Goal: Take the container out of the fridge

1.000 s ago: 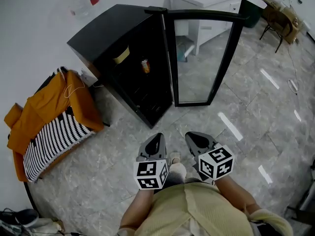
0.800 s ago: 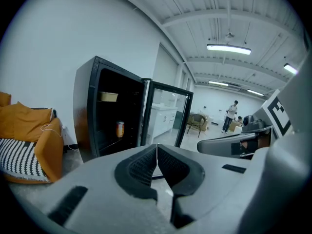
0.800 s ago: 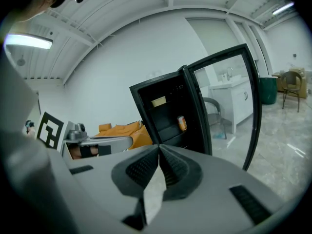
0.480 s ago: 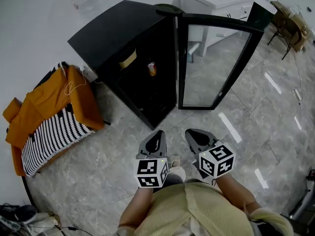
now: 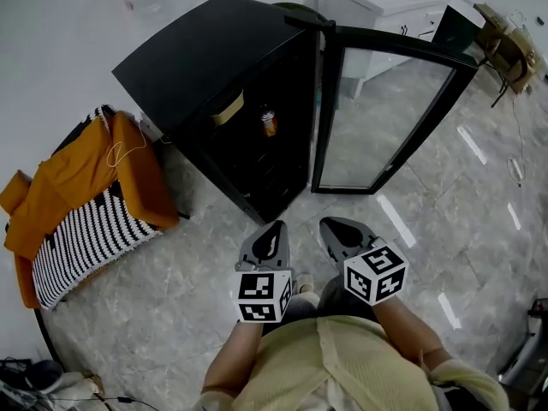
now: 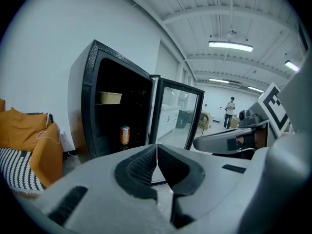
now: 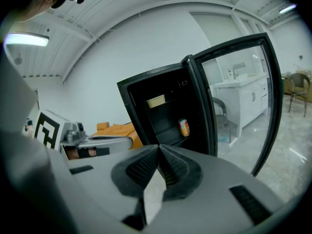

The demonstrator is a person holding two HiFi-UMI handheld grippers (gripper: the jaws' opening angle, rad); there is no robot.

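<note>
A black fridge (image 5: 214, 50) stands ahead with its glass door (image 5: 385, 110) swung open to the right. On its upper shelf sits a beige container (image 5: 228, 108) (image 6: 109, 98) (image 7: 156, 101). An orange can (image 5: 269, 123) (image 6: 125, 134) (image 7: 184, 127) stands on a lower shelf. My left gripper (image 5: 272, 227) (image 6: 156, 147) and right gripper (image 5: 327, 225) (image 7: 159, 149) hang side by side over the floor, a short way in front of the fridge. Both are shut with nothing between the jaws.
An orange cloth (image 5: 86, 178) and a black-and-white striped cushion (image 5: 81, 242) lie on a seat left of the fridge. White cabinets (image 5: 385, 7) stand behind the door, a chair (image 5: 505, 50) at the far right. A person (image 6: 228, 112) stands far off down the room.
The view has drawn closer to the fridge, which now looms larger. The door stands swung a little wider. Both grippers stay shut, side by side.
</note>
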